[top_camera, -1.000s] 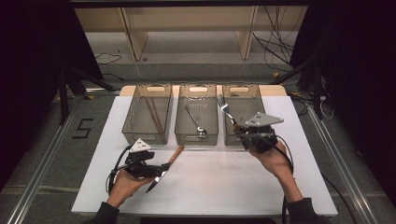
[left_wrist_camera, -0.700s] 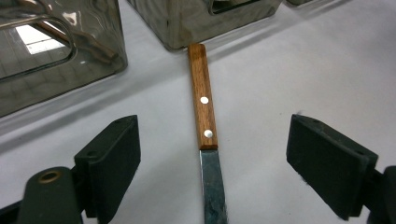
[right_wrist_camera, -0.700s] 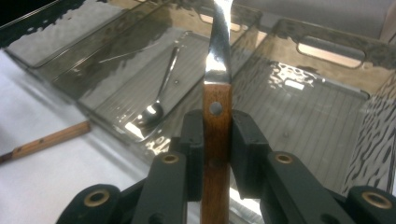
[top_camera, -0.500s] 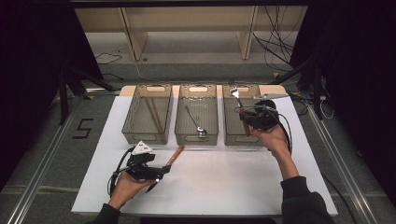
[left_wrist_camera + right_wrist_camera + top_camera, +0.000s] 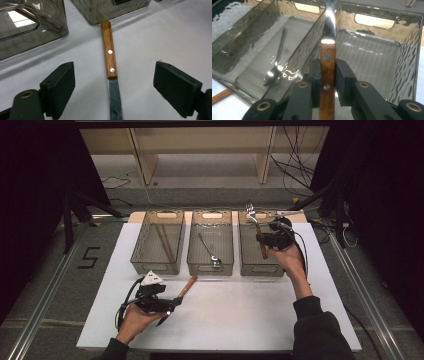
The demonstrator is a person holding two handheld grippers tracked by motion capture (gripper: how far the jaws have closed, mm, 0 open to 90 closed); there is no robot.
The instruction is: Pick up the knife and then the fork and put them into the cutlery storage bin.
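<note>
Your right gripper (image 5: 264, 239) pinches the fork (image 5: 328, 62) by its wooden handle, over the right bin (image 5: 250, 266). A spoon (image 5: 209, 251) lies in the middle bin (image 5: 194, 265). Your left gripper (image 5: 113, 82) has its jaws spread around the knife (image 5: 110, 55) on the worktop (image 5: 240, 315).

fork (image 5: 328, 45) — wooden handle, steel tines up, over right bin | knife (image 5: 111, 72) — flat on table

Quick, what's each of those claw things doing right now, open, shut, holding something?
Left gripper: open, holding nothing, straddling the wooden-handled knife on the table.
Right gripper: shut on the wooden-handled metal fork.
</note>
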